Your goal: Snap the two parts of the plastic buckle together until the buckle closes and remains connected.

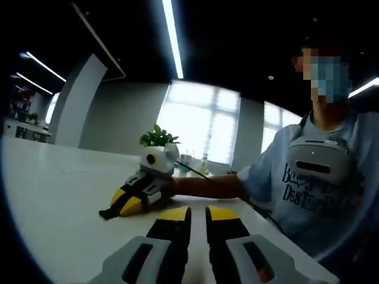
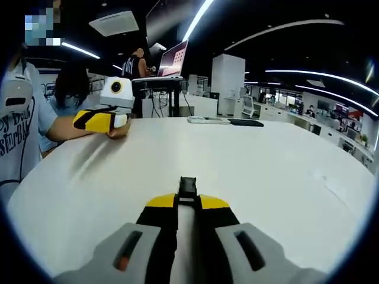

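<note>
- The right gripper [image 2: 188, 200] is clamping a small black buckle part [image 2: 188, 186] between its 2 yellow-tipped jaws, the part sticking out just past the tips above the white table [image 2: 266, 165].
- In the left gripper view, that gripper [image 1: 110, 213] is lying low on the table with the black piece at its tip.
- The left gripper [image 1: 198, 214] is sitting with its jaws nearly together, nothing between them, well apart from the buckle part.
- A person [image 1: 308, 177] is sitting beside the table.

On the white table [image 1: 53, 195], the right claw [image 1: 109, 213] is seen gripping a small black buckle part [image 1: 108, 213], beyond the left claw's [image 1: 198, 214] nearly closed jaws.
</note>
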The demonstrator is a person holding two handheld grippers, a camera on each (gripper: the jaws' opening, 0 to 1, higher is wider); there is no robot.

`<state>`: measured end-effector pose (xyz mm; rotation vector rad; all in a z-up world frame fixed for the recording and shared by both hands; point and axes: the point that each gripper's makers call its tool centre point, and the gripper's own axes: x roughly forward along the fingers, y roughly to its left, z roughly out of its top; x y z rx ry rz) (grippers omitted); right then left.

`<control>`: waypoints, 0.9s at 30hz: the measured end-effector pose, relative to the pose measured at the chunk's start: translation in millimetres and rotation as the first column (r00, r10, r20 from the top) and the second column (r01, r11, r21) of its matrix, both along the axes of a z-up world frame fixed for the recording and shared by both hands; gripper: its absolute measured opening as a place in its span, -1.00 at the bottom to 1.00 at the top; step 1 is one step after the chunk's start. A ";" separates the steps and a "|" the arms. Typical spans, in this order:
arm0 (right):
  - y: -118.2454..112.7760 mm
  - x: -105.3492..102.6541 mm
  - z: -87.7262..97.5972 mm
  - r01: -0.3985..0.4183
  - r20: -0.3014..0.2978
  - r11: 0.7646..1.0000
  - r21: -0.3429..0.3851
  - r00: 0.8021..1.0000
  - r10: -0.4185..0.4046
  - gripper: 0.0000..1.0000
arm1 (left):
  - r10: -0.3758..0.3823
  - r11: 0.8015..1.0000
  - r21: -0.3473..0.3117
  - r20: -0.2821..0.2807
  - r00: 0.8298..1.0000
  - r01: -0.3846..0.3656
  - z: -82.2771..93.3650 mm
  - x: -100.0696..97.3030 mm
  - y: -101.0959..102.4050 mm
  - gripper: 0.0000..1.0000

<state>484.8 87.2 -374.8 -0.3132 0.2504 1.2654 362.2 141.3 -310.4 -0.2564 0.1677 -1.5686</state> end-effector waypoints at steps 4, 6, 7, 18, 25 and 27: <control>0.6 4.2 0.4 0.007 -0.001 1.000 -0.002 1.000 -0.007 -0.76 | 0.003 1.000 0.015 0.006 1.000 -0.003 -2.3 -2.8 -3.1 -0.81; 1.1 6.2 0.3 0.007 -0.005 1.000 -0.002 1.000 -0.007 -0.76 | 0.002 1.000 0.015 0.005 1.000 -0.002 -2.6 -2.9 -3.2 -0.82; 0.7 6.1 0.0 0.009 -0.004 1.000 -0.001 1.000 -0.009 -0.76 | 0.004 1.000 0.012 0.005 1.000 -0.004 -2.2 -1.5 -2.3 -0.82; -3.2 34.9 -1.5 0.012 -0.027 1.000 0.005 1.000 -0.012 -0.76 | 0.015 0.999 0.037 0.013 1.000 -0.015 -7.1 -0.7 -5.4 -0.78; -5.8 47.0 -1.3 0.010 -0.023 1.000 0.006 1.000 -0.009 -0.76 | 0.014 0.999 0.038 0.012 1.000 -0.015 -7.4 -2.4 -6.3 -0.78; -4.9 47.3 -0.8 -0.008 -0.012 1.000 0.006 1.000 0.008 -0.76 | 0.015 0.999 0.036 0.012 1.000 -0.015 -7.1 -2.8 -6.5 -0.78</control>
